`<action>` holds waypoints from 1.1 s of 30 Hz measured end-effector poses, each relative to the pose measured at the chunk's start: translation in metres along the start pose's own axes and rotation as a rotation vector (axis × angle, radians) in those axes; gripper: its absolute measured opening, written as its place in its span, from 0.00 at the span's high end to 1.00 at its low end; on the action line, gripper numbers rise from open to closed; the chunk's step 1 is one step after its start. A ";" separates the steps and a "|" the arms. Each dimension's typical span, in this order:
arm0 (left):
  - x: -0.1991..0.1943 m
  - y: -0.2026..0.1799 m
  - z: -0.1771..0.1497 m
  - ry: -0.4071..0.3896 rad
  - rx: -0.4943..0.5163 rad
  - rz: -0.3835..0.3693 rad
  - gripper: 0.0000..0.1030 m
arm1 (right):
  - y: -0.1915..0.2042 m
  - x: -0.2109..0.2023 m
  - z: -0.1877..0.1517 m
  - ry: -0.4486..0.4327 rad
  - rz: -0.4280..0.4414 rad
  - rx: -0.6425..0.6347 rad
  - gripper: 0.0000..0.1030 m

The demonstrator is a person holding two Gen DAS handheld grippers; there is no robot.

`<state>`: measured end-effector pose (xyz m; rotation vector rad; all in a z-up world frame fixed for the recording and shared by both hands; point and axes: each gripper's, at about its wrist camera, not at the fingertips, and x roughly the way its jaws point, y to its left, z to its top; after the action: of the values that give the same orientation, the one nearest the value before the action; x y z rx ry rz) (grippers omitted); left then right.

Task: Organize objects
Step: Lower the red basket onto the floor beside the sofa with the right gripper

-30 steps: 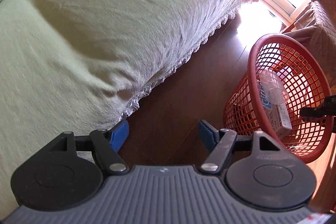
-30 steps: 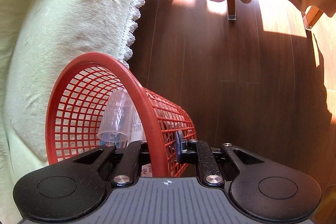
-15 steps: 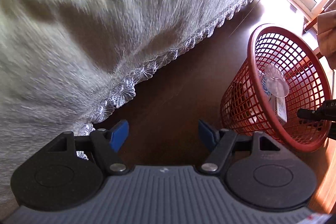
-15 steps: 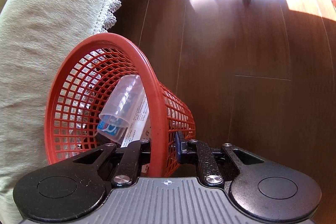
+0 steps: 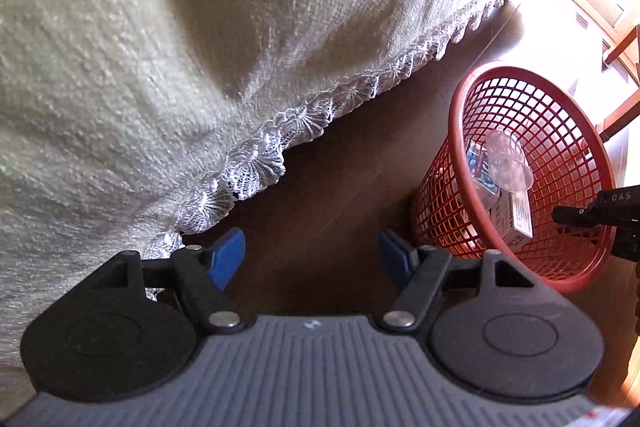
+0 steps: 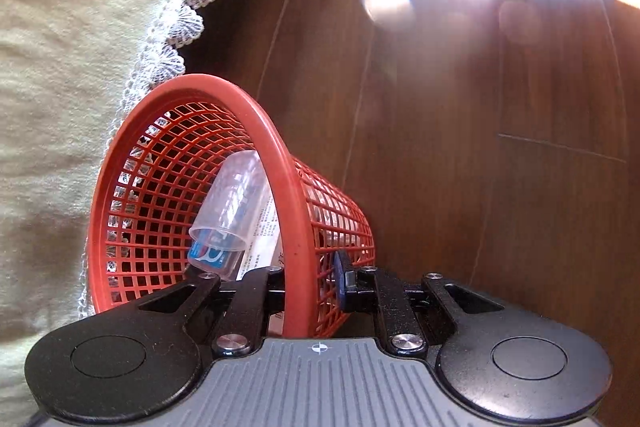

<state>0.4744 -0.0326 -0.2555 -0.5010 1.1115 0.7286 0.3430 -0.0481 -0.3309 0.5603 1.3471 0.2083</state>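
A red mesh basket [image 6: 256, 115] is held by its rim in my right gripper [image 6: 308, 287], which is shut on it, one finger inside and one outside. The basket sits low over the dark wooden floor. Inside lie a clear plastic cup [image 6: 232, 203] and small printed boxes [image 6: 262, 235]. In the left wrist view the basket [image 5: 464, 147] is at the right, with the cup [image 5: 508, 167] and boxes [image 5: 516, 223] in it, and the right gripper's finger [image 5: 576, 217] reaches in from the right edge. My left gripper [image 5: 312, 259] is open and empty above the floor.
A pale green bed cover with a white lace hem [image 5: 256, 167] hangs at the left, close beside the basket [image 6: 176, 27]. Dark wooden floor [image 6: 480, 187] stretches to the right. A sunlit window and wooden furniture legs [image 5: 620, 115] are at the far right.
Both grippers have moved down toward the floor. The basket has come down with the right gripper beside the bed cover. The left gripper stays open, the right stays shut on the rim.
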 end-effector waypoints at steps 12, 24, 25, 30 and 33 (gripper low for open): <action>-0.027 0.002 -0.013 -0.041 0.015 0.007 0.22 | 0.021 0.003 -0.005 0.019 -0.145 -0.184 0.69; -0.081 0.017 -0.024 -0.107 0.005 0.008 0.16 | 0.053 -0.107 -0.005 -0.106 -0.087 -0.251 0.10; -0.089 0.018 -0.023 -0.119 0.007 0.006 0.16 | 0.056 -0.119 -0.007 -0.118 -0.082 -0.256 0.10; -0.133 0.025 -0.023 -0.173 -0.017 -0.011 0.14 | 0.081 -0.184 -0.026 -0.186 -0.079 -0.315 0.10; -0.159 0.024 -0.028 -0.189 0.000 -0.014 0.12 | 0.107 -0.218 -0.051 -0.237 -0.079 -0.380 0.10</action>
<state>0.3987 -0.0791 -0.1183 -0.4300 0.9304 0.7481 0.2636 -0.0430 -0.0965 0.2034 1.0623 0.3145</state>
